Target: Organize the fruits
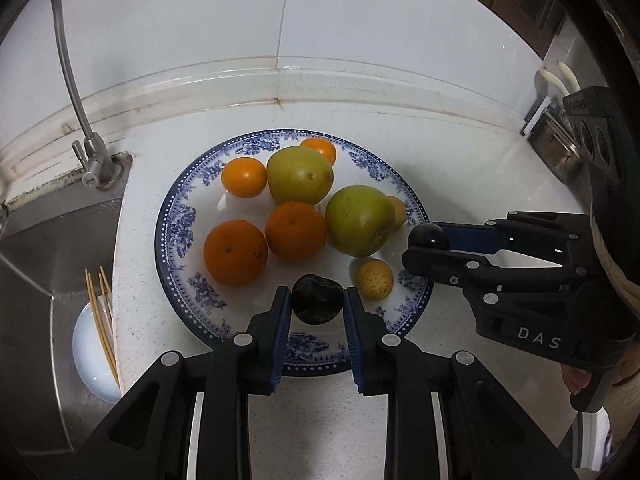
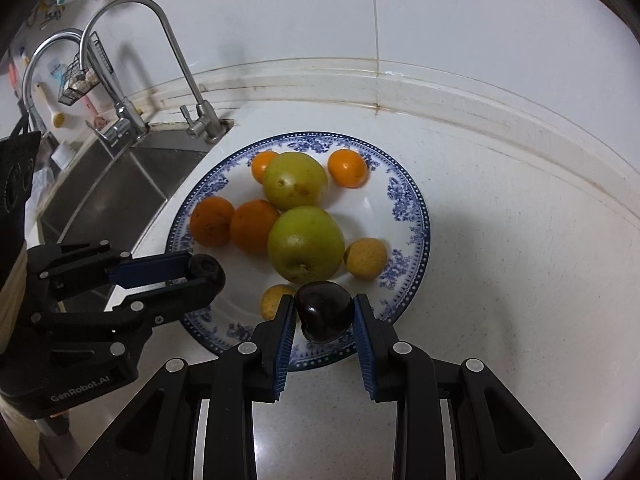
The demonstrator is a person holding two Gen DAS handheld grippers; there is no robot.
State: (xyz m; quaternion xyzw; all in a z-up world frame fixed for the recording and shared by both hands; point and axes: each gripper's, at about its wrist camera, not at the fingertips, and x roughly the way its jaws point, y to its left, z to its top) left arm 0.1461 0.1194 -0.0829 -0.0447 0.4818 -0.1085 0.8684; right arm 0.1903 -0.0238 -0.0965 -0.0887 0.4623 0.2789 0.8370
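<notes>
The left hand-held gripper pinches a wrinkled dark plum between narrowly parted fingers. The right hand-held gripper likewise clamps a glossy dark plum. Both hover over the blue-rimmed white porcelain plate.

Left wrist view: fisheye camera mounted behind the left gripper, looking forward and steeply down along its fingers at a blue-patterned plate at close range; the sink lies at the frame's left edge and the right gripper enters from the right. Right wrist view: same mounting on the right gripper, facing the plate from its opposite near side, equally close; the left gripper enters from the left. Both views share the plate, its fruit, the counter and the tiled wall.
</notes>
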